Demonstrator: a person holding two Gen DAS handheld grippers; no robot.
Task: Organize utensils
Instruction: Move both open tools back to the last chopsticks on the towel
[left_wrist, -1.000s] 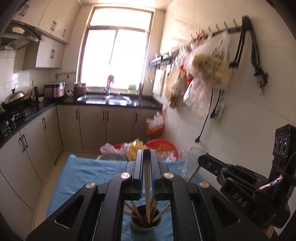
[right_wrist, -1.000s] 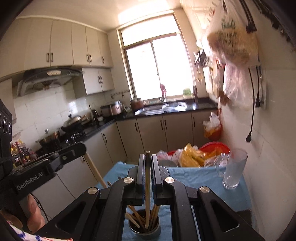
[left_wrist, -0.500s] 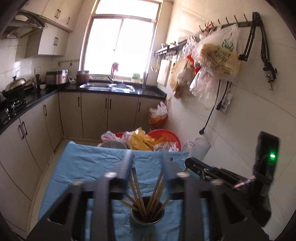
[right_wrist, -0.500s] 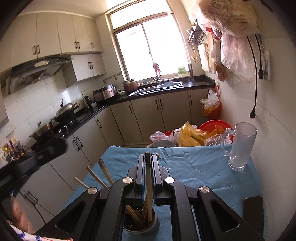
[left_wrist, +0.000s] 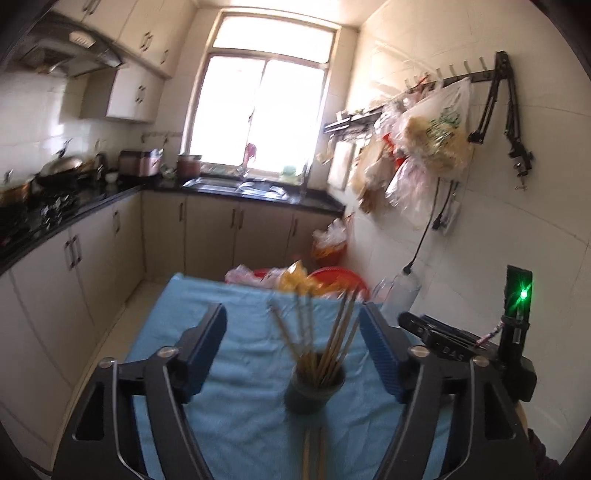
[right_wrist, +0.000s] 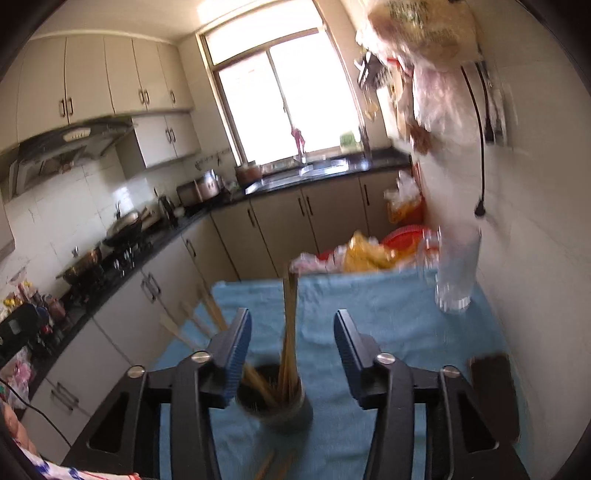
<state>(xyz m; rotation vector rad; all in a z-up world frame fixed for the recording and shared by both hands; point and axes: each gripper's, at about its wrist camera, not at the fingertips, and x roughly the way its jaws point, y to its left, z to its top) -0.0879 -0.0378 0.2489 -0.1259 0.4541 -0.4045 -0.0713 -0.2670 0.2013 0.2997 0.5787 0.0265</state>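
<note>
A dark round holder stands on the blue cloth and holds several wooden chopsticks. My left gripper is open and empty, its jaws wide apart above and behind the holder. More chopsticks lie on the cloth in front of the holder. In the right wrist view the same holder holds the chopsticks, and my right gripper is open around them without touching. The right gripper's body shows at the right of the left wrist view.
A clear glass mug stands at the cloth's far right by the tiled wall. Bags and a red basin sit beyond the table's far edge. A dark flat object lies on the cloth at right. Kitchen cabinets run along the left.
Both grippers have opened and let their chopsticks drop into the holder. Both have pulled back and up, so the holder now sits farther forward in view.
</note>
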